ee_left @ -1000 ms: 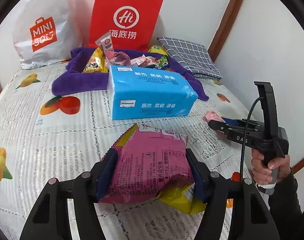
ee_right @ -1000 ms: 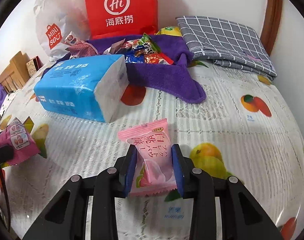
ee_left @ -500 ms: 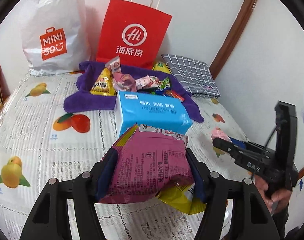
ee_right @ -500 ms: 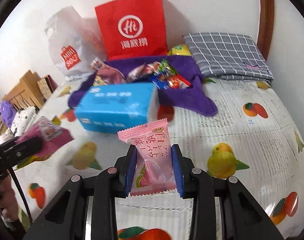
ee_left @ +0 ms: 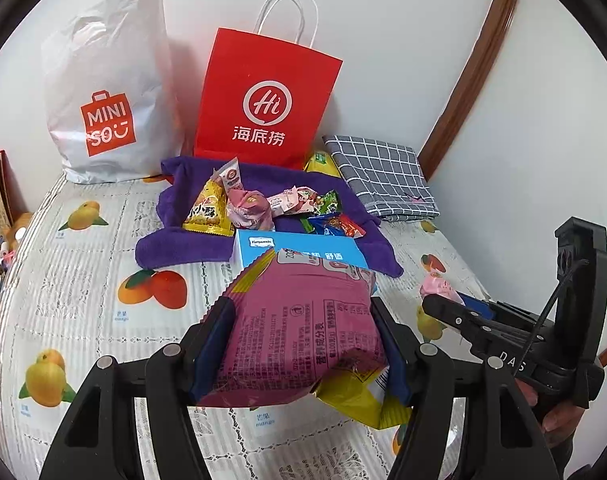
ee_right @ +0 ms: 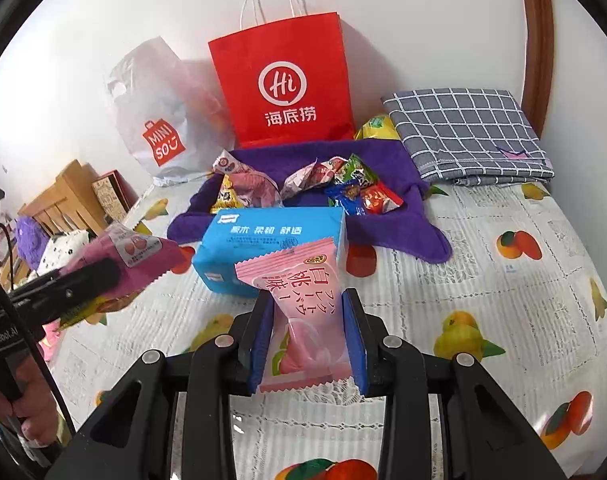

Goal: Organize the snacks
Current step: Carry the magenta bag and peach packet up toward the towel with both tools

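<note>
Nearest, the left gripper (ee_left: 303, 344) has its jaws pinching a puffy magenta snack bag (ee_left: 299, 332) across its width, with a crinkled yellow packet (ee_left: 359, 404) caught beneath it. The right gripper (ee_right: 309, 340) pinches a small pink peach candy packet (ee_right: 303, 312), its long axis running straight out from the jaws, serrated end forward. Both loads hang clear above the fruit-print surface (ee_right: 483, 280). Straight ahead lies a glossy blue tissue pack (ee_right: 271, 248), boxy and soft. Just behind it, a plush purple towel (ee_right: 391, 224) carries the heap of foil-wrapped snacks (ee_right: 343, 184), the likely drop spot, about equally far from both hands. Farthest, against the wall, stands a stiff red paper bag (ee_right: 287, 92).
</note>
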Action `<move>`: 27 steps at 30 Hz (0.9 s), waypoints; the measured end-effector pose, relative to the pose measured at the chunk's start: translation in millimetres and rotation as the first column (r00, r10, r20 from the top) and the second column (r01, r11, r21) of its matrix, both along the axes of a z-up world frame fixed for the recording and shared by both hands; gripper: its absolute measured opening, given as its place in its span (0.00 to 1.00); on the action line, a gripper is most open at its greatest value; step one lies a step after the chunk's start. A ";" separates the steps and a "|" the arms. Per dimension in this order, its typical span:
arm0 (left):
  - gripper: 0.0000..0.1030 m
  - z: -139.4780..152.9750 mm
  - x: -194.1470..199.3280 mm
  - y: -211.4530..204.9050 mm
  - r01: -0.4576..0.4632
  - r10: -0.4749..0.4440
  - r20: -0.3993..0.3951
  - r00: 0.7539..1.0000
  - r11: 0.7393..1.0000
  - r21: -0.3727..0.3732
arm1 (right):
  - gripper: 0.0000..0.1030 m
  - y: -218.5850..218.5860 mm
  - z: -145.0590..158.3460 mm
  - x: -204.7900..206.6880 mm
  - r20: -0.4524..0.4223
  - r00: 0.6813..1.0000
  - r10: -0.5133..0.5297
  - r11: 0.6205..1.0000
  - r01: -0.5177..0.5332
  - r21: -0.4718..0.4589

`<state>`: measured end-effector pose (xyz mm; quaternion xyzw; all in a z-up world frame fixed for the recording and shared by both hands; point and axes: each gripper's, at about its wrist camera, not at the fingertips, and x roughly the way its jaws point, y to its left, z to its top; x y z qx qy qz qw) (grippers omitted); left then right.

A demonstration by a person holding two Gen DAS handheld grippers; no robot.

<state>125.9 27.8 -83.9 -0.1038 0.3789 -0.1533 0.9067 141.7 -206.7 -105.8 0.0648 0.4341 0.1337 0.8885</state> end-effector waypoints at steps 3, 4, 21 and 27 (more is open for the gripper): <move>0.63 1.3 1.4 0.9 0.005 -0.005 0.001 1.000 1.000 -0.007 | 0.33 0.3 1.6 3.0 -0.003 1.000 -0.011 1.000 0.011 -0.001; 0.63 1.5 1.8 1.2 0.005 -0.005 0.000 1.000 1.000 -0.006 | 0.33 0.6 2.2 3.5 -0.003 1.000 -0.014 1.000 0.014 -0.002; 0.63 3.2 11.1 5.5 0.015 -0.015 -0.016 1.000 1.000 0.003 | 0.33 0.2 26.1 12.7 0.032 0.998 -0.063 0.998 0.063 -0.007; 0.63 5.8 14.9 9.0 0.009 -0.009 -0.010 1.000 1.000 0.008 | 0.33 -3.0 26.1 18.0 0.031 0.996 -0.080 0.997 0.080 -0.007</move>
